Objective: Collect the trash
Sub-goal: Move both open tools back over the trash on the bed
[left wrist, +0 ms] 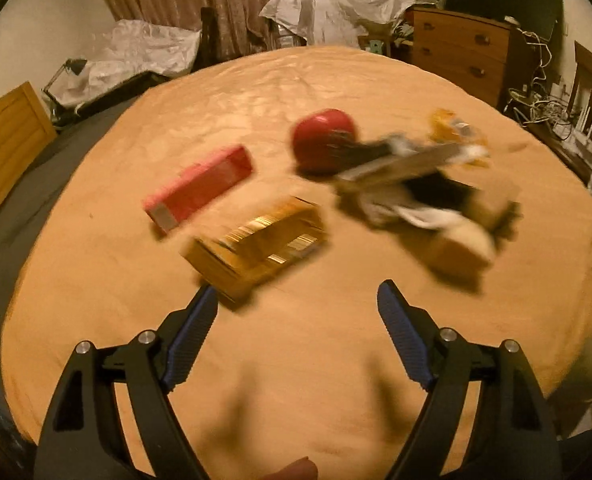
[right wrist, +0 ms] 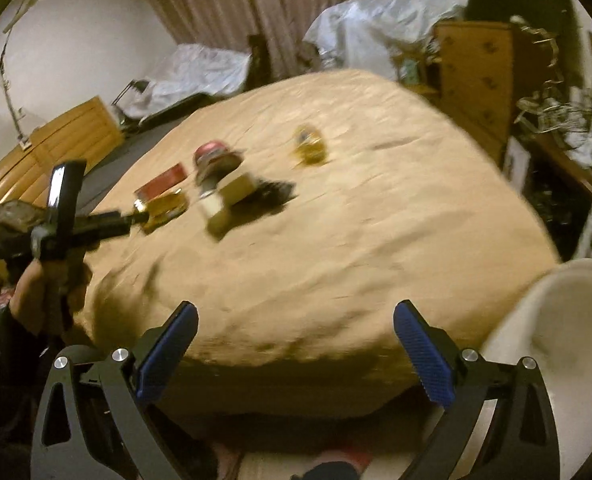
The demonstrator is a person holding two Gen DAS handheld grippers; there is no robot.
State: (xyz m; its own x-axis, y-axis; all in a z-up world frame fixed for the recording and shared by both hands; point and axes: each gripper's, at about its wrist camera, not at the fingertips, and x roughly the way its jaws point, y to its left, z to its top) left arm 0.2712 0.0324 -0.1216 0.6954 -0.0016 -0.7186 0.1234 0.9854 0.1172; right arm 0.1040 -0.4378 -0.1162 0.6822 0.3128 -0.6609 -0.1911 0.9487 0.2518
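Both claws, left claw (left wrist: 298,300) and right claw (right wrist: 296,320), spread wide and empty above the bed (left wrist: 296,360) with boxes.

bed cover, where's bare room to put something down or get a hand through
Bare: the near stretch of the orange cover in front of the left gripper, and the far half behind the red round container. Crowded: the middle, from the red box and gold box across to the trash pile.
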